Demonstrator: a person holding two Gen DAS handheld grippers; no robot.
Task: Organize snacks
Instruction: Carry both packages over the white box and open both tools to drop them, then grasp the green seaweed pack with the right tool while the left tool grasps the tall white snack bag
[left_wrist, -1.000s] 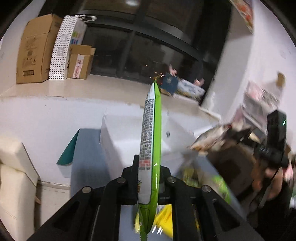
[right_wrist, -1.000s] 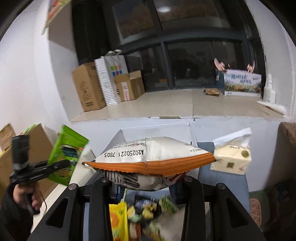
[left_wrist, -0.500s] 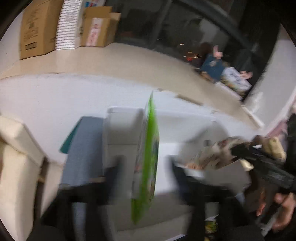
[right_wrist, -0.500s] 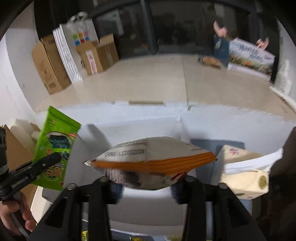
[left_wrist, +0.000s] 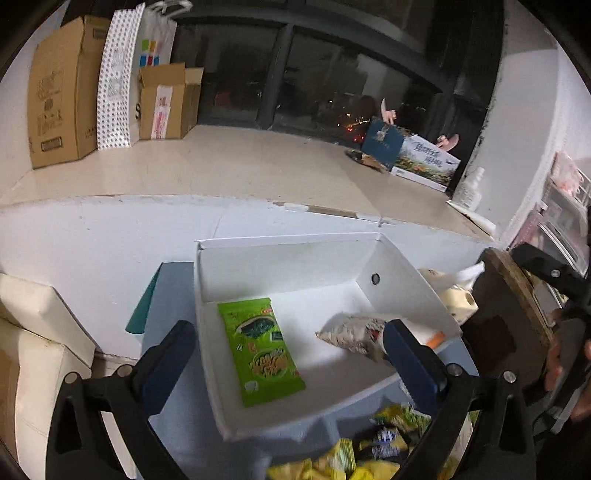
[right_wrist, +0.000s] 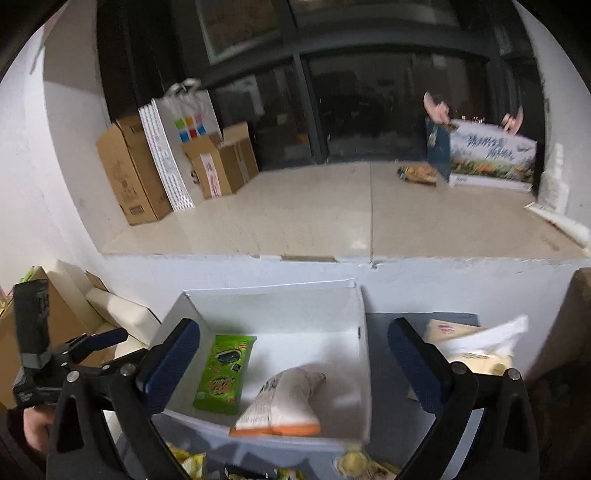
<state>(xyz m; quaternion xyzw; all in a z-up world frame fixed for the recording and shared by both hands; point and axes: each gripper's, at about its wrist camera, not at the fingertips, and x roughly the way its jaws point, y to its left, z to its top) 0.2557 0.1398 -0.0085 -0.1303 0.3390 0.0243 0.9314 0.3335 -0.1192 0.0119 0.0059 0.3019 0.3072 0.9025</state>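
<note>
A white open box (left_wrist: 288, 254) (right_wrist: 273, 295) stands on the table. A green snack packet (left_wrist: 260, 354) (right_wrist: 223, 373) lies flat in its left part. A white and orange snack bag (left_wrist: 354, 334) (right_wrist: 284, 402) lies in its right part. My left gripper (left_wrist: 286, 365) is open and empty above the box's near side. My right gripper (right_wrist: 295, 363) is open and empty above the box. Loose yellow and green snacks (left_wrist: 369, 450) (right_wrist: 354, 461) lie in a pile at the table's near edge.
A tissue pack (right_wrist: 476, 350) (left_wrist: 452, 295) sits right of the box. A teal-edged blue table surface (left_wrist: 166, 295) lies under the box. Cardboard boxes (left_wrist: 59, 92) (right_wrist: 129, 173) and a paper bag (right_wrist: 177, 140) stand on the ledge behind. A white cushion (left_wrist: 33, 332) is at left.
Both grippers opened and let go of their packets. The green packet and the white and orange bag now lie in the white box. Both grippers have pulled back.
</note>
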